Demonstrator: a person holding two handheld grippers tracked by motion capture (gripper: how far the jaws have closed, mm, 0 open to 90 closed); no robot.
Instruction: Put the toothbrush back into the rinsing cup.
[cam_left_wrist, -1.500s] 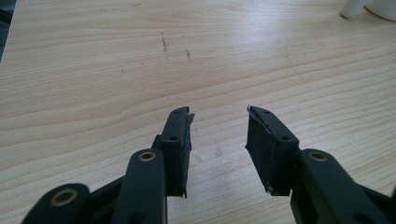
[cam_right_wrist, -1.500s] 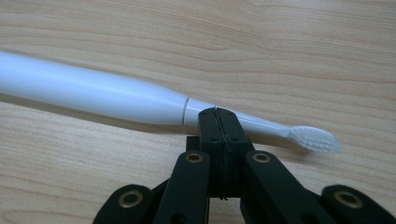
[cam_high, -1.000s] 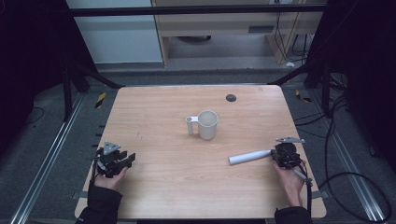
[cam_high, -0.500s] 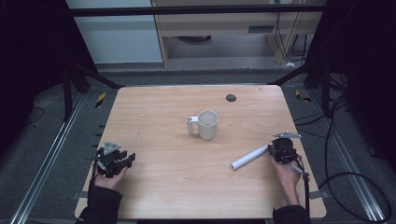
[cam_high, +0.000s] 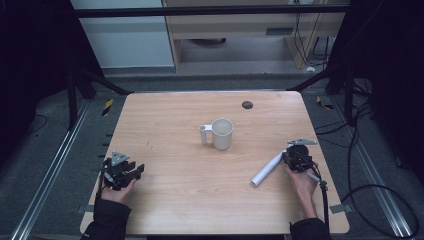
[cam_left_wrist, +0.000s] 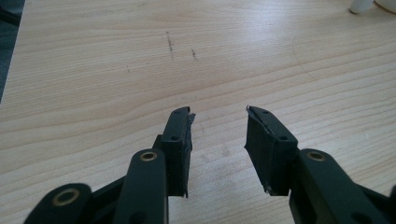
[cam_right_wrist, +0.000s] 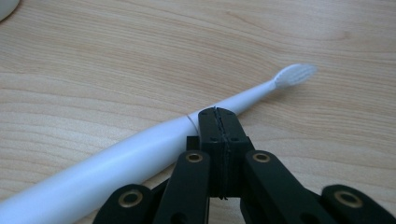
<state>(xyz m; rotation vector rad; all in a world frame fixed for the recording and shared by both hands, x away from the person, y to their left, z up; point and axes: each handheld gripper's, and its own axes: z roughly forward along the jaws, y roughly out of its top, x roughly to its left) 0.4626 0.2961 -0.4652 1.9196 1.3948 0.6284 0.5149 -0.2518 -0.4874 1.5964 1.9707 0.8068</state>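
Toothbrush (cam_right_wrist: 154, 140) lay flat beside the right gripper (cam_right_wrist: 218, 112), jaws closed on nothing, apparently nudging it; left gripper (cam_left_wrist: 218, 112) gaped, idle.

Both grippers are black. The left gripper (cam_high: 121, 171) carries a grey three-cornered plate on top; the right gripper (cam_high: 298, 156) bears a flatter grey plate, and a black cable (cam_high: 324, 197) trails from it along the forearm. Dark sleeves (cam_high: 107, 222) cover both forearms to the wrist. In the left gripper view, the jaws are matt black bars with brass-coloured rivets at the link joints and small recessed screws near the tips; the pads (cam_left_wrist: 264, 140) are thick black blocks with frayed top edges. In the right gripper view, the same black links show brass-ringed pivots, and a thin pale seam runs between the pads (cam_right_wrist: 219, 135).
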